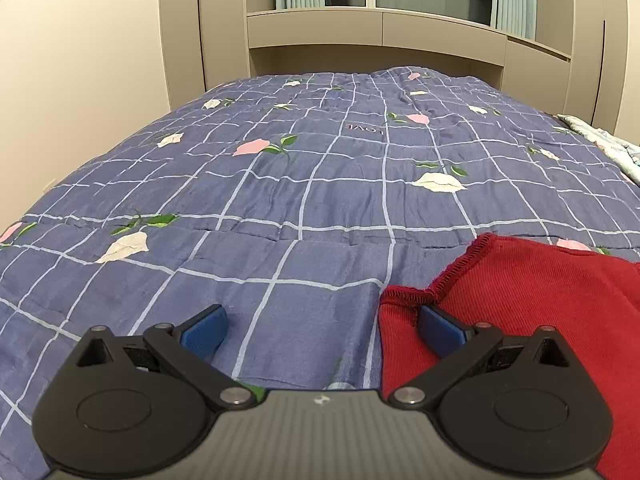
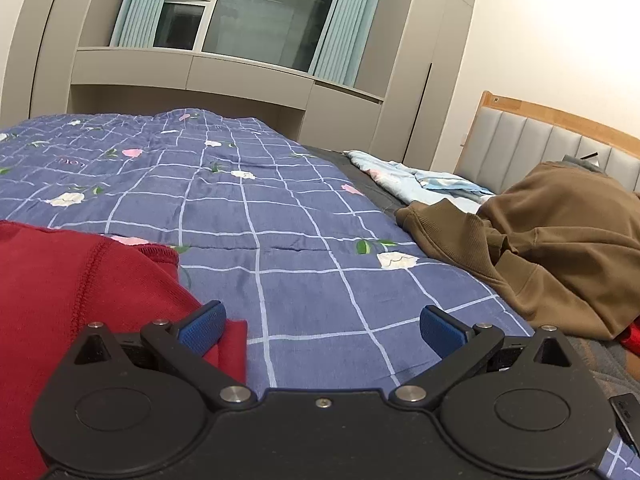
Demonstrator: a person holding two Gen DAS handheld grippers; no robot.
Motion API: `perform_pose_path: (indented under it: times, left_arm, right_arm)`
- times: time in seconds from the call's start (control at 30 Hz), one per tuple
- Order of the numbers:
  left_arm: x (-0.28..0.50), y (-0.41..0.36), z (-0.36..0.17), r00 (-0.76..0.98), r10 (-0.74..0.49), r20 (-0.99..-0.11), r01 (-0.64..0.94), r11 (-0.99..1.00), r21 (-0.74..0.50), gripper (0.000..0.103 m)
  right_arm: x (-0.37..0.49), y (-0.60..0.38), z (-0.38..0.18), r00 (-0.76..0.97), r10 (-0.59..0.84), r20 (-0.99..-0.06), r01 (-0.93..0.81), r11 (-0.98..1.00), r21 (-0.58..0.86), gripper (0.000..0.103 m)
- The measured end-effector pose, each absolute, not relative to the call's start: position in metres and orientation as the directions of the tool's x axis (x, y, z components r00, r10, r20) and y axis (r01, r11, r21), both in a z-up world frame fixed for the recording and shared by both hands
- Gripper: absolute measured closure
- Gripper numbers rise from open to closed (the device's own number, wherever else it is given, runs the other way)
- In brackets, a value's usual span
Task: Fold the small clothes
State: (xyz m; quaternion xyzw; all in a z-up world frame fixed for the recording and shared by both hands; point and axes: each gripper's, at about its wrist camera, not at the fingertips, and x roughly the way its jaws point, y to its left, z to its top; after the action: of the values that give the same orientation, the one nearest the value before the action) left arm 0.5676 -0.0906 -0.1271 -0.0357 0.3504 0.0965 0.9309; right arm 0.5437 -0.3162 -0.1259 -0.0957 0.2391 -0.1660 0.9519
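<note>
The red knit garment [image 1: 520,312] lies flat on the bed's blue checked quilt [image 1: 280,208], between the two claws. The left claw [image 1: 322,330] stands wide, empty, its right blue pad over the garment's stitched hem edge and its left pad above bare quilt. The right claw [image 2: 320,330] is likewise wide and grips nothing; its left pad sits over the red cloth's corner (whether it touches is unclear). A brown sweatshirt [image 2: 560,240] lies crumpled well apart toward the headboard [image 2: 540,140], near a pale blue cloth [image 2: 420,180].
</note>
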Motion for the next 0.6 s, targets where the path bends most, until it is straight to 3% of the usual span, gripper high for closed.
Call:
perform_pose_path:
  times: [0.07,0.2,0.33,0.43,0.6]
  left_arm:
    - [0.568,-0.086,-0.123,0.728,0.138,-0.672,-0.196,0.981,-0.011,0.000]
    - [0.559,-0.064,-0.106,0.687,0.073,-0.723,-0.239,0.962,-0.129,0.000]
    - [0.529,-0.045,-0.088,0.707,-0.021,-0.707,-0.292,0.901,-0.319,0.000]
    - [0.506,-0.051,-0.081,0.718,-0.049,-0.694,-0.258,0.907,-0.332,0.000]
    - [0.480,-0.076,-0.082,0.722,-0.026,-0.691,-0.186,0.955,-0.231,0.000]
  right_arm:
    - [0.540,-0.325,-0.122,0.835,-0.321,-0.446,0.263,0.946,-0.189,0.001]
    - [0.505,-0.365,-0.114,0.885,-0.158,-0.438,0.252,0.954,0.164,0.001]
    - [0.458,-0.381,-0.111,0.890,-0.187,-0.415,0.330,0.893,0.306,0.001]
    - [0.428,-0.367,-0.098,0.914,-0.179,-0.365,0.299,0.904,0.304,0.001]
    - [0.421,-0.312,-0.076,0.933,-0.128,-0.337,0.160,0.985,0.067,0.001]
